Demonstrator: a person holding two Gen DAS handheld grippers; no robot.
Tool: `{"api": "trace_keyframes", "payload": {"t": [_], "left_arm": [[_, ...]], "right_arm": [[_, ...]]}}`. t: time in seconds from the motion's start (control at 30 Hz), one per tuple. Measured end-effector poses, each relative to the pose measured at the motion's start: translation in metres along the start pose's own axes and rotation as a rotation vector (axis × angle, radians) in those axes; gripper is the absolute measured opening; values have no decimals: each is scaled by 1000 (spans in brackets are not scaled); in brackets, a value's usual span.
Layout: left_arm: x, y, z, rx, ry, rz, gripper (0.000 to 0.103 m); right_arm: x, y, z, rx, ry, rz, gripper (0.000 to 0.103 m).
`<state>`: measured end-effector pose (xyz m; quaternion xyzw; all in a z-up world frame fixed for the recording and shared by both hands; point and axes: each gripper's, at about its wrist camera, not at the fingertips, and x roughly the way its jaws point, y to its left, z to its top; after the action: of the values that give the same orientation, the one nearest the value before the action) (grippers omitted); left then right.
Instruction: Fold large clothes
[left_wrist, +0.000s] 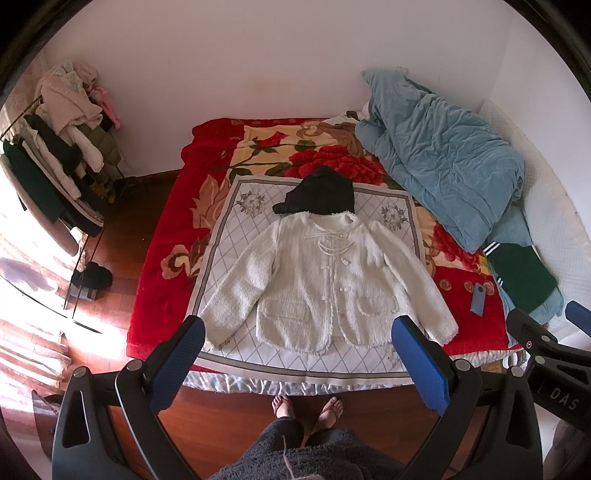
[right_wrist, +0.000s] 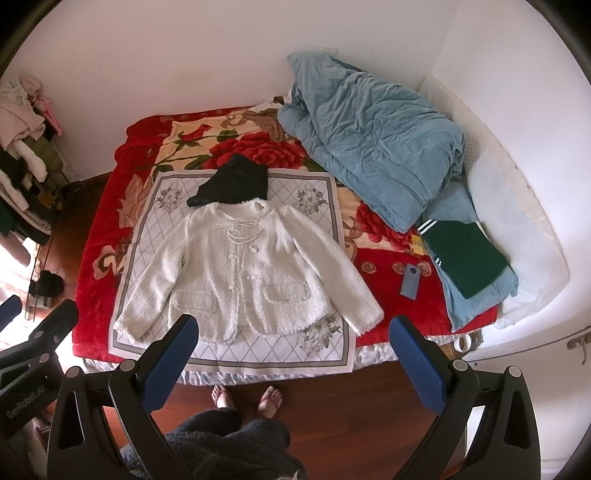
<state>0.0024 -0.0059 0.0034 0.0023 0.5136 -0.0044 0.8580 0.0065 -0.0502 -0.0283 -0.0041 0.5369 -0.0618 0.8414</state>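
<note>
Blue-padded fingers of the left tool (left_wrist: 297, 341) and the right tool (right_wrist: 295, 339) frame the foreground, each pair spread wide and grasping nothing, held above a wooden floor (right_wrist: 351, 398) where a person's bare feet in sandals (left_wrist: 308, 408) stand at the foot of a bed (left_wrist: 162, 229).

A red flowered blanket (right_wrist: 99, 236) covers the bed. A crumpled blue quilt (right_wrist: 373, 147) is heaped on its far right side, next to a white mattress pad (right_wrist: 517, 236) along the wall. A grey-and-white patterned cloth (left_wrist: 229, 236) is spread flat on the blanket's near middle, and the white jacket (left_wrist: 325, 280) lies face up on it, buttoned, sleeves angled out and down, hem toward the person. A black garment (left_wrist: 317, 195) sits just beyond the jacket's collar, touching it. To the right, a folded dark green garment with white stripes (right_wrist: 469, 254) rests on folded blue fabric, and a grey-blue phone (right_wrist: 410, 280) lies on the blanket between it and the jacket's sleeve.

At the far left, a clothes rack (left_wrist: 55, 155) holds a pile of pale and dark clothing, with sunlight across the floor below it.
</note>
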Motion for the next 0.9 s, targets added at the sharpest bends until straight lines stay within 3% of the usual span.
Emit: {"api": "trace_keyframes", "payload": {"t": [0.57,0.77,0.9], "left_arm": [[14,-4,27,15,8,-12,103],[69,-8,41,55,-117,90,103],[133,-15,50,56,-95,117,103]], "right_arm": [[7,4,8,26,12,3,103],[93,-3,10,131,43,2,103],[175,-44,6,272,97,-30,103]]}}
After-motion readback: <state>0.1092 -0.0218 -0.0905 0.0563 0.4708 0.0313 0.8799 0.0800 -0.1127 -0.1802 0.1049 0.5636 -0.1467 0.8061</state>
